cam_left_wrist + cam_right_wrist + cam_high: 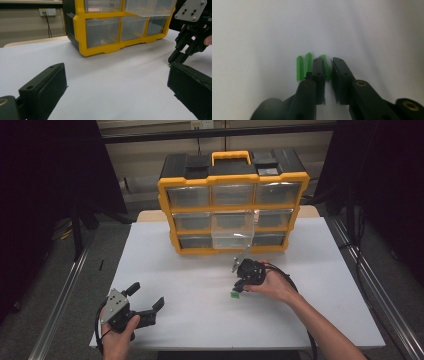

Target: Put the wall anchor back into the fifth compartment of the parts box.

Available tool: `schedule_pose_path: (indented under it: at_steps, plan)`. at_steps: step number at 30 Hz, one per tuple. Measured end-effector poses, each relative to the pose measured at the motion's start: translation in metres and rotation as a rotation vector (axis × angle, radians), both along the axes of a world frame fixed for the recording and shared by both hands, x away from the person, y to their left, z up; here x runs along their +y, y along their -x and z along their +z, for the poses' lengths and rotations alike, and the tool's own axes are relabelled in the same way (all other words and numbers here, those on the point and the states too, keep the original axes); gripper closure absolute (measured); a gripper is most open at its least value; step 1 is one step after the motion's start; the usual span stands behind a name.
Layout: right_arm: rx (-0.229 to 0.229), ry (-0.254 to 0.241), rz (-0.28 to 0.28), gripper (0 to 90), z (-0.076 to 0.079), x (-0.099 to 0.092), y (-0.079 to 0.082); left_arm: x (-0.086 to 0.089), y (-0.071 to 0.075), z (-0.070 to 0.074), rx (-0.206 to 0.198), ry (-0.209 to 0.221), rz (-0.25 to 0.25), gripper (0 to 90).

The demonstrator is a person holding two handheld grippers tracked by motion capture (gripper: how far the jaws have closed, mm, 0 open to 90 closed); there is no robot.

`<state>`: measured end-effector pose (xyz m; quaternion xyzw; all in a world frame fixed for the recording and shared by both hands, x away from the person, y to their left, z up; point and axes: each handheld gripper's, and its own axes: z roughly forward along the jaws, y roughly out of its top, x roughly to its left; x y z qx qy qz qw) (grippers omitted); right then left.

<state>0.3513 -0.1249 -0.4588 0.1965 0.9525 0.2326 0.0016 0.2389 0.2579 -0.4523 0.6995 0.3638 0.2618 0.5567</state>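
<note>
A lab-like recording bay: a white rectangular worktop (pixel 180 270) ringed by black curtains (pixel 45 165) and bare metal frame rails (pixel 60 305), a yellow-and-black plastic parts organiser with clear drawers (pixel 232 207) on it, a wall socket (pixel 47 11) behind

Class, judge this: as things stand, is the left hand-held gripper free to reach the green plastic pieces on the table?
Probably yes: bare white table lies between the left hand-held gripper and the green pieces, though the right hand-held gripper is already shut on one.
</note>
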Motion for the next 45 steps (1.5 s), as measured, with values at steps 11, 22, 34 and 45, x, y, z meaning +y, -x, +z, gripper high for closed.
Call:
schedule_pose_path:
  at_steps: [11, 22, 34, 45]
  plan:
    - [-0.003, -0.011, -0.018, 84.9, 0.002, -0.003, 0.003, 0.001, -0.001, 0.000, 0.004, -0.002, 0.012, 2.9]
    - [-0.052, -0.172, -0.040, 84.9, 0.021, -0.022, 0.003, 0.002, -0.001, 0.001, 0.002, -0.008, 0.010, 2.9]
    - [-0.067, -0.346, -0.029, 84.9, 0.046, -0.029, 0.012, 0.002, -0.001, 0.002, -0.007, -0.015, 0.016, 2.9]
    - [-0.097, -0.423, 0.006, 85.0, 0.071, -0.030, 0.021, -0.001, -0.002, 0.002, -0.003, -0.003, 0.011, 2.9]
